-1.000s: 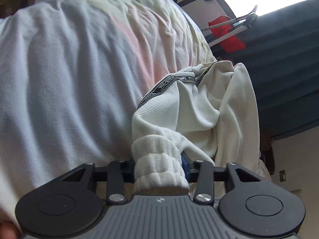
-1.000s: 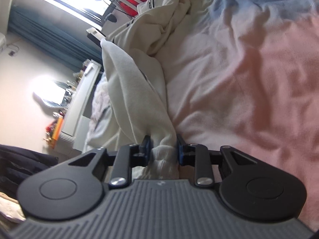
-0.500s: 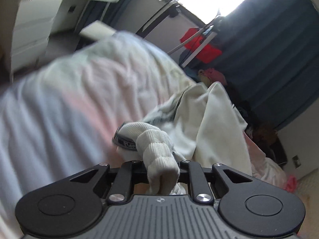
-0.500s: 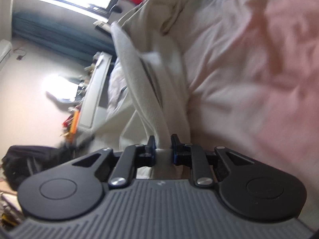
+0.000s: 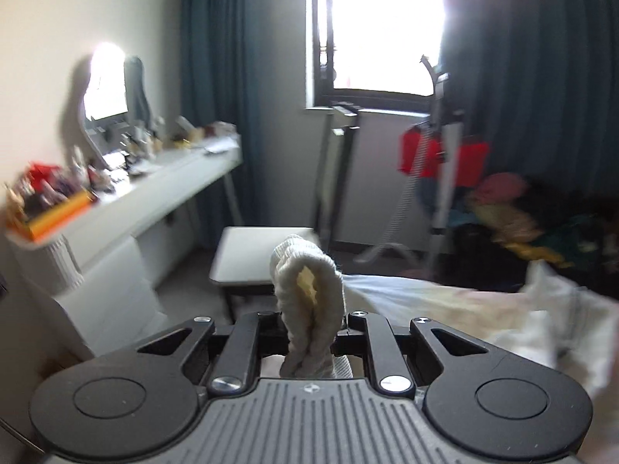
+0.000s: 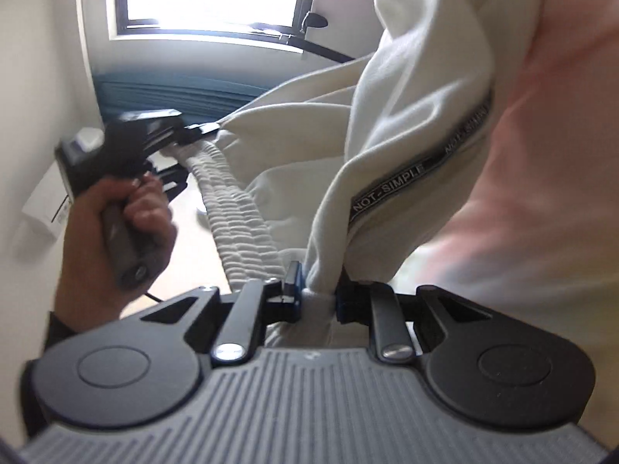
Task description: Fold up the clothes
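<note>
A cream-white garment (image 6: 418, 116) with a ribbed elastic waistband (image 6: 236, 212) and a dark printed tape (image 6: 410, 178) hangs stretched between both grippers, lifted off the bed. My left gripper (image 5: 311, 321) is shut on a bunched end of the ribbed band (image 5: 307, 282). It also shows in the right wrist view (image 6: 182, 137), held by a hand, at the far end of the band. My right gripper (image 6: 317, 297) is shut on the other end of the garment.
A bed with a pale pink and white cover (image 6: 561, 154) lies to the right (image 5: 445, 297). A white dresser (image 5: 127, 212) with clutter and a mirror stands at the left. A white stool (image 5: 247, 255), a garment steamer (image 5: 441, 162), dark curtains and a bright window (image 5: 379, 27) are ahead.
Both grippers have lifted the garment off the bed and swung up. The left view now faces the window and dresser. The waistband is pulled out straight between the grippers.
</note>
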